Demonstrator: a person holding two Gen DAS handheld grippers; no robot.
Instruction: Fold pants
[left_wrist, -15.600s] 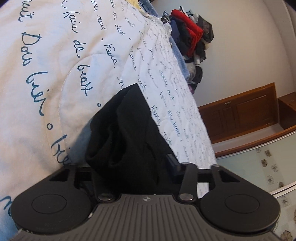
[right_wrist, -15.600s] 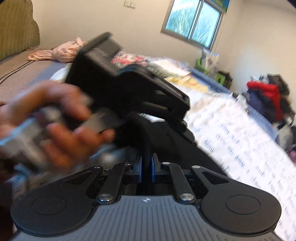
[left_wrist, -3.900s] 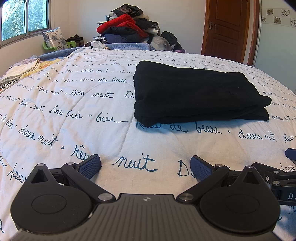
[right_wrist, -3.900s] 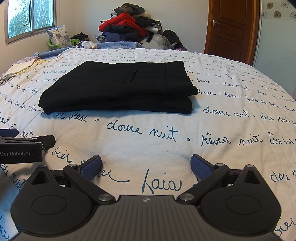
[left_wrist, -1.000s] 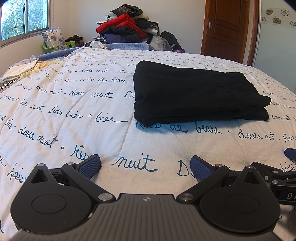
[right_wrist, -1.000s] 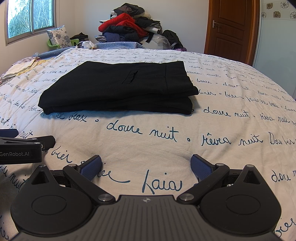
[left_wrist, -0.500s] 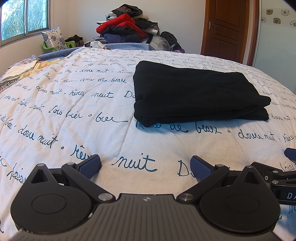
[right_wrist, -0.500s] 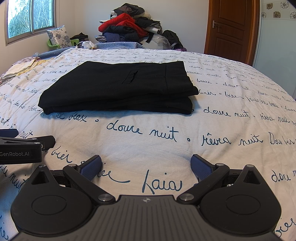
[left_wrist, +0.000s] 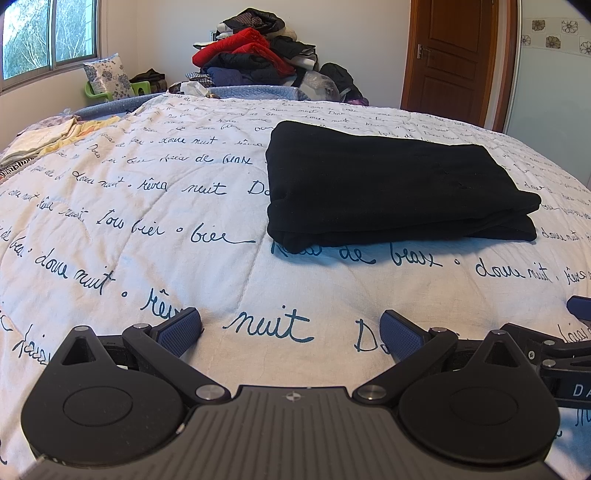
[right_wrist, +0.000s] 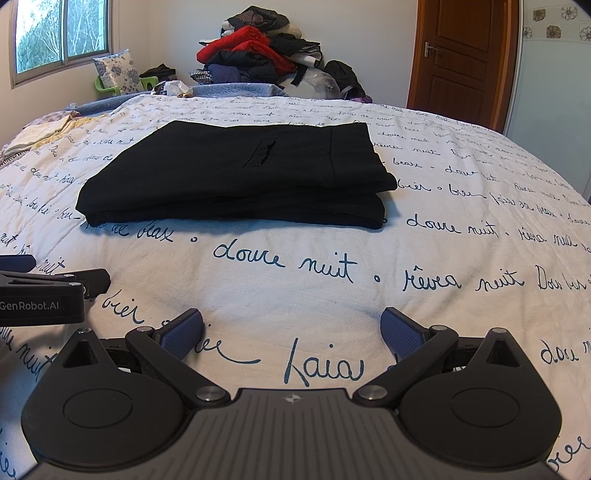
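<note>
Black pants (left_wrist: 388, 188) lie folded into a flat rectangular stack on the white quilt with blue script (left_wrist: 147, 221). In the right wrist view the pants (right_wrist: 240, 173) show a pocket slit and a waistband on top. My left gripper (left_wrist: 291, 328) rests low on the quilt, well short of the pants, open and holding nothing. My right gripper (right_wrist: 291, 328) sits beside it, likewise open and empty. Each gripper shows at the edge of the other's view: the right one (left_wrist: 576, 314) and the left one (right_wrist: 22, 273).
A heap of red, black and blue clothes (left_wrist: 255, 55) is piled behind the bed's far end. A brown door (left_wrist: 454, 55) stands at the back right, a window (left_wrist: 48, 37) at the back left. Pale folded cloths (left_wrist: 48, 136) lie on the quilt's left edge.
Long before, both grippers were shut on the black pants, lifting them. Since 3.9 s ago the pants lie folded and both grippers rest open, unmoved.
</note>
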